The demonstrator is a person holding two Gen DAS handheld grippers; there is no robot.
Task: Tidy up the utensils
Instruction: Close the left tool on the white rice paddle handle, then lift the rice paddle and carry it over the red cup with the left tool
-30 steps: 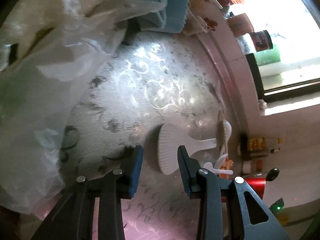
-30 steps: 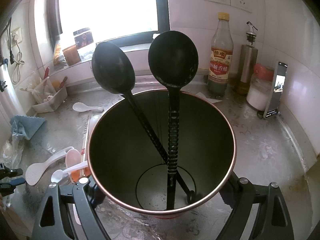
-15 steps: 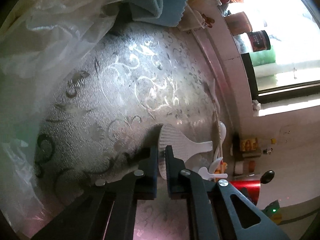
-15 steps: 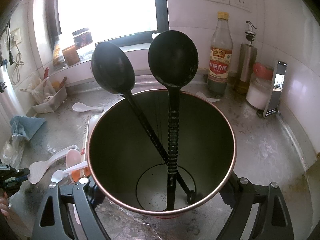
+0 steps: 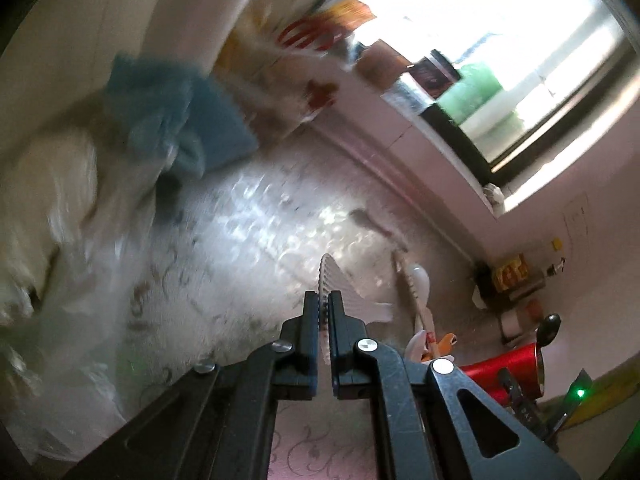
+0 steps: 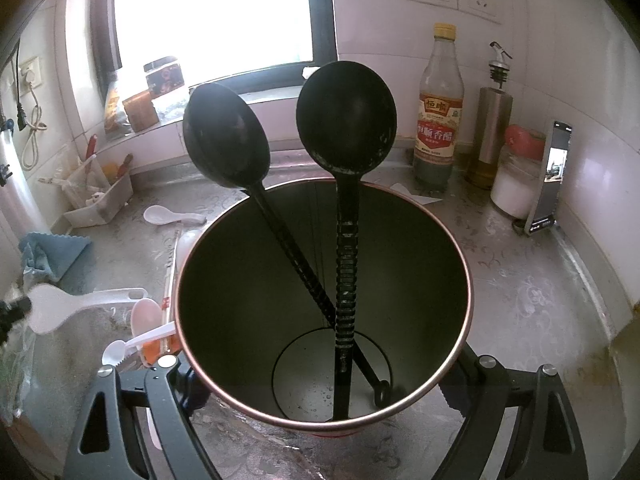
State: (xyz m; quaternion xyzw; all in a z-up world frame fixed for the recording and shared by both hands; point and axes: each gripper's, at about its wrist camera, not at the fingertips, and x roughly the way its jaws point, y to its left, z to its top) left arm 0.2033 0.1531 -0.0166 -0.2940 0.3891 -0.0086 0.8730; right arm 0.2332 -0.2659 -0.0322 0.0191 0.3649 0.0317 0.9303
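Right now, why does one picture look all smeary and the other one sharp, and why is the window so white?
Left wrist view: smeared by motion, so the blue cloth and crinkly plastic bag blur, while the left gripper and the white ridged rice paddle it pinches stay sharper. Right wrist view: sharp on the two black ladles. Both views: the window is washed out white by daylight.

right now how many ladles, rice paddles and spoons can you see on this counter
black ladles: 2, standing in the holder
white rice paddle: 1, gripped in the left claw
spoons: 3, lying on the counter; a pale shape behind the holder's rim may be a fourth
total: 6
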